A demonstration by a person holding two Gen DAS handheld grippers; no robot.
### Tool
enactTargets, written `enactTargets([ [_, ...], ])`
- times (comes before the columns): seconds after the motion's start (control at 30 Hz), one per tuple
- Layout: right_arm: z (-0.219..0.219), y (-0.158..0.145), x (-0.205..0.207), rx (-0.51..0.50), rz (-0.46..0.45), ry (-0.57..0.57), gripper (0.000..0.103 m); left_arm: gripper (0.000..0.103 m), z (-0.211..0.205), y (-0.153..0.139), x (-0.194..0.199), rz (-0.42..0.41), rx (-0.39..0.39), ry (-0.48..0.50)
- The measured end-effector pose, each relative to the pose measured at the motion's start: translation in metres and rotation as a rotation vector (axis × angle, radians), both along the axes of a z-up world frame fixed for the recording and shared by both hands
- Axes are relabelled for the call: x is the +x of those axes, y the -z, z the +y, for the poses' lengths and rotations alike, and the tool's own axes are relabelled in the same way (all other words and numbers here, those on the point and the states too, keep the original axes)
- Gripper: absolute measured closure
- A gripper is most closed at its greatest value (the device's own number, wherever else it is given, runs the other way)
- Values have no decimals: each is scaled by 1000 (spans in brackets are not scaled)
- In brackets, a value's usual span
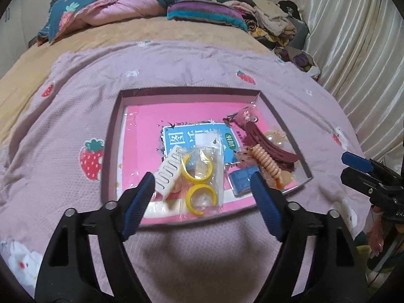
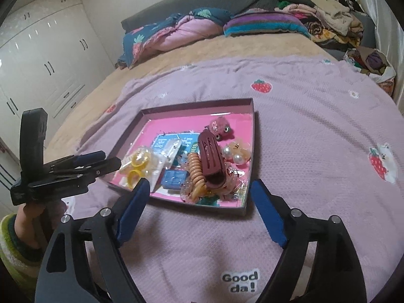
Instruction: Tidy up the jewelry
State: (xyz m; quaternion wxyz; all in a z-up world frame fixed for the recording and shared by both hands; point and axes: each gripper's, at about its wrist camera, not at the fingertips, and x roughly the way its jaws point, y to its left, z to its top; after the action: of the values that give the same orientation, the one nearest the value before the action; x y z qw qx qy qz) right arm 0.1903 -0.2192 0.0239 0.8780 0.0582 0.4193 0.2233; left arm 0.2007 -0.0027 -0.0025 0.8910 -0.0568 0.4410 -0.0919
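Observation:
A shallow box (image 1: 110, 136) with a pink lining lies on the purple strawberry blanket. It holds a clear bag of yellow rings (image 1: 199, 176), a white comb (image 1: 168, 173), a small blue box (image 1: 242, 178), a peach spiral hair tie (image 1: 265, 160), a maroon hair clip (image 1: 267, 142) and pearl pieces (image 2: 233, 152). My left gripper (image 1: 202, 179) hangs open over the box's near edge, its fingers either side of the ring bag without touching it. My right gripper (image 2: 199, 184) is open above the box's near rim (image 2: 202, 208), facing the maroon hair clip (image 2: 210, 156). Neither gripper holds anything.
The blanket (image 2: 303, 131) covers a bed with a tan sheet (image 1: 106, 35). Folded quilts (image 1: 106, 7) and piled clothes (image 1: 270, 25) lie at the far end. A pale curtain (image 1: 358, 38) hangs on the right and white wardrobes (image 2: 43, 58) stand on the left. A hand (image 2: 27, 224) grips the left tool.

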Motion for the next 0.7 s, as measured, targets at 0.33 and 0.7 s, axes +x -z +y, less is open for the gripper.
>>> enactTargets([
  [0.33, -1, -22, -40, -12, -62, -10, 14, 10, 4, -30, -47, -72, 4, -25],
  [0.7, 5, -13, -77, -57, -98, -7, 14, 9, 6, -23, -92, -82, 2, -62],
])
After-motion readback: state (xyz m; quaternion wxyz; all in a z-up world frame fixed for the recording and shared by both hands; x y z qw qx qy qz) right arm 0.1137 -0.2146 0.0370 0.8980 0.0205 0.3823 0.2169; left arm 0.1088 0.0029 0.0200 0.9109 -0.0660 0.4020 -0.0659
